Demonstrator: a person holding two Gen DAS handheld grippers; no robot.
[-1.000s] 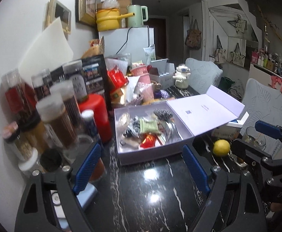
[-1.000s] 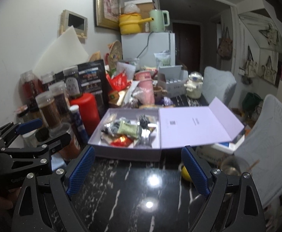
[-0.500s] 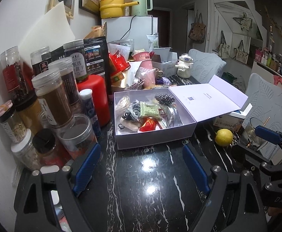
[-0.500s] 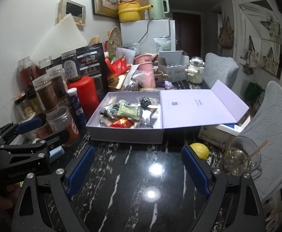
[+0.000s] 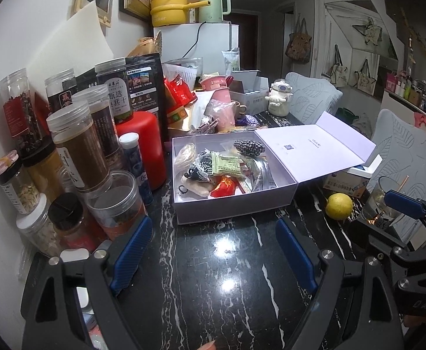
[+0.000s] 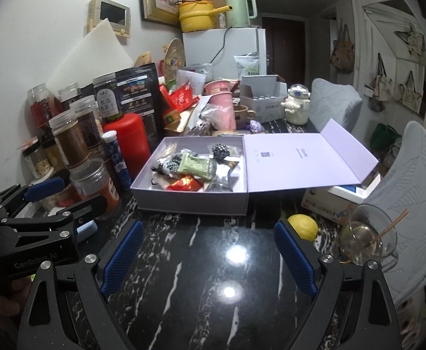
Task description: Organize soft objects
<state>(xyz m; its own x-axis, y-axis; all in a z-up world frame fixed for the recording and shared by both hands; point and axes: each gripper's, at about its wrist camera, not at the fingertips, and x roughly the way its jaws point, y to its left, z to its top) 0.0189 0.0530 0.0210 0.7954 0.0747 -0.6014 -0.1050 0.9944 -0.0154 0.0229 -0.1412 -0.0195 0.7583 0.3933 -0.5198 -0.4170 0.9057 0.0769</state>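
An open lilac box [image 5: 236,204] [image 6: 192,201] stands on the black marble table, lid folded out to the right. It holds soft items: a black-and-white knitted piece [image 5: 248,146] [image 6: 220,150], a green packet [image 5: 226,166] [image 6: 195,165], a red packet [image 5: 224,186] [image 6: 185,186] and silver foil packets [image 6: 223,175]. My left gripper [image 5: 213,252] is open and empty, back from the box's near wall. My right gripper [image 6: 208,258] is open and empty too, in front of the box.
Several jars [image 5: 78,145], a red canister [image 5: 143,145] and a blue tube [image 5: 135,166] crowd the left side. A lemon [image 5: 339,206] [image 6: 302,227] and a glass with a stick [image 6: 367,237] stand right of the box. Cups, bags and cartons pile behind it.
Both grippers have drawn back and risen from the box, so more of the table and the jars shows. Both stay open and empty.
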